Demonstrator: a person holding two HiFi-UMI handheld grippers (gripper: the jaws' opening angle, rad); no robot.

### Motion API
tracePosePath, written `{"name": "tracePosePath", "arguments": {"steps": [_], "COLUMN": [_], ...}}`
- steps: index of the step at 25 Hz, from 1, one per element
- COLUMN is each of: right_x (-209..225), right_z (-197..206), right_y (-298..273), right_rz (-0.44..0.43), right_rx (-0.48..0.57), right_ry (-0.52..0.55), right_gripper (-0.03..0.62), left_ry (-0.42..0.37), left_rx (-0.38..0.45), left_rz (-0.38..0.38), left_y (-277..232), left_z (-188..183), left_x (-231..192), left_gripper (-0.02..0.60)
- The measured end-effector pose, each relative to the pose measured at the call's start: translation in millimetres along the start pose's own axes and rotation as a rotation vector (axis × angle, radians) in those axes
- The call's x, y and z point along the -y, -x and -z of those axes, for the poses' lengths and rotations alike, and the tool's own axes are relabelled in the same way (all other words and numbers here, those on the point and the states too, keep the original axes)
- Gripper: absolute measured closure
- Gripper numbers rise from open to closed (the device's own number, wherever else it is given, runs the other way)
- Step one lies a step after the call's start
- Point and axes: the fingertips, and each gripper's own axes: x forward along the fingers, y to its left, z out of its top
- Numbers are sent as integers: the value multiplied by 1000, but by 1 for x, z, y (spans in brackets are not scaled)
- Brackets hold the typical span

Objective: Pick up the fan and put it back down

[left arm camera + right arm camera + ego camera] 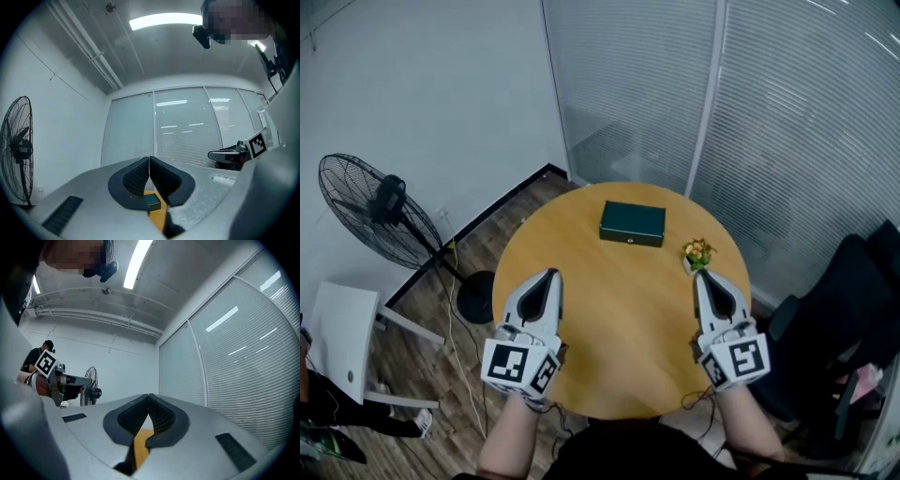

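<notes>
A black pedestal fan [375, 214] stands on the wooden floor left of the round table, its round base [474, 296] close to the table's edge. It also shows at the left edge of the left gripper view as the fan [16, 147], and small and far in the right gripper view as the fan [91, 386]. My left gripper [550, 276] hovers over the table's near left part, shut and empty. My right gripper [700, 277] hovers over the near right part, also shut and empty. In their own views the left gripper [149, 161] and right gripper [149, 399] show jaws meeting at the tips.
On the round wooden table [619, 347] lie a dark green box [632, 223] at the far side and a small potted plant [698, 253] at the right. A white chair [342, 342] stands at the left, a black chair [848, 328] at the right. Glass walls with blinds lie behind.
</notes>
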Motion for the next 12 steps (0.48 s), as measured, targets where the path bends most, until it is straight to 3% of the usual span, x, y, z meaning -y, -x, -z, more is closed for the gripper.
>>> {"name": "tracePosePath", "arguments": {"steps": [12], "right_x": [2], "right_z": [2], "right_y": [-5], "right_rz": [-14], "right_rx": [9], "right_ry": [-5], "right_gripper": [599], "left_ry": [0], "left_rx": [-10], "left_rz": [3], "left_y": [-9], "left_z": [4], "left_x": [-1], "left_gripper": [574]}}
